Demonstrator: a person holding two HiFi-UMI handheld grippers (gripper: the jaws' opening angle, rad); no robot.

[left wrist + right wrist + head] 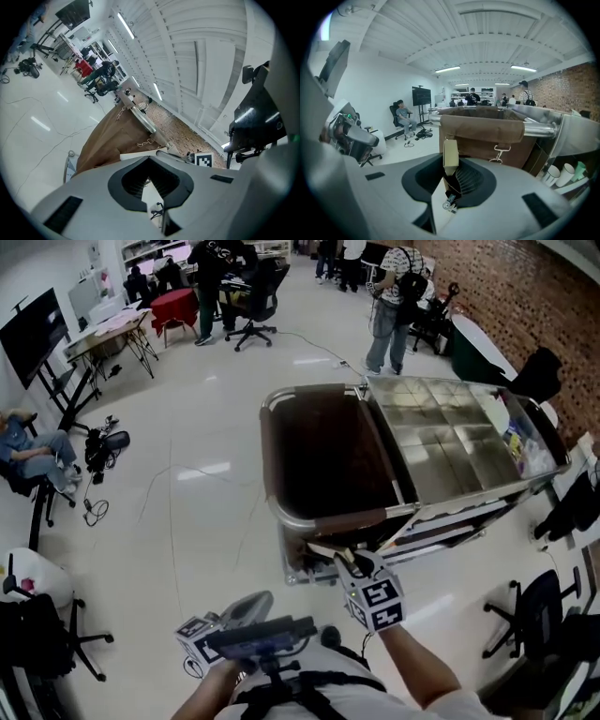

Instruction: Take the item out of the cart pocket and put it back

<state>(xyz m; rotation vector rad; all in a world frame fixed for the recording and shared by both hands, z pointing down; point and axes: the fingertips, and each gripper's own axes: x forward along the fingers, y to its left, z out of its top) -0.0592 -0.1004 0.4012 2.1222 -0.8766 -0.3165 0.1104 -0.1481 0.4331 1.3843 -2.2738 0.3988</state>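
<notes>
Jaws of the right gripper (451, 174) clamp a tan box (451, 157) near the cart pocket (487, 133); left gripper (149, 182) jaws together.

The right gripper (349, 562) is held against the near end of the cart (269, 474), jaws clamped on a tan box (451, 157). The left gripper (249, 606) is held short of the cart, jaws together and empty.
</notes>
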